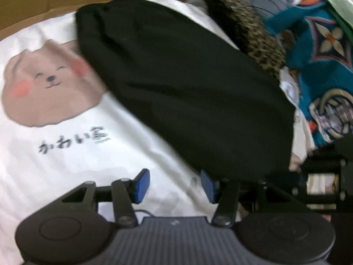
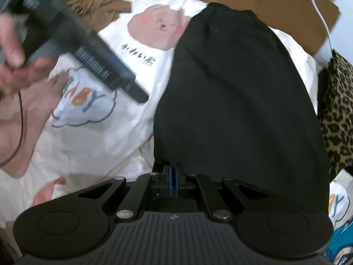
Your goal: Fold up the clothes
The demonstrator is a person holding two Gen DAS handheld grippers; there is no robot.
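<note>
A black garment (image 1: 187,84) lies stretched over a white sheet (image 1: 66,165) printed with a cartoon bear. In the left wrist view my left gripper (image 1: 174,185) hovers open just in front of the garment's near hem, its blue pads (image 1: 142,185) spread with only sheet between them. The right gripper (image 1: 320,176) shows at the garment's right corner. In the right wrist view my right gripper (image 2: 174,180) is shut, pinching the near edge of the black garment (image 2: 238,101). The left gripper (image 2: 132,84) appears blurred at upper left, held by a hand (image 2: 13,50).
A leopard-print cloth (image 1: 249,26) and a teal patterned cloth (image 1: 320,55) are piled to the garment's right. Cardboard (image 2: 275,2) stands beyond the sheet. A brown cloth (image 2: 101,6) lies at the far left, and a person's bare foot (image 2: 37,101) rests on the sheet.
</note>
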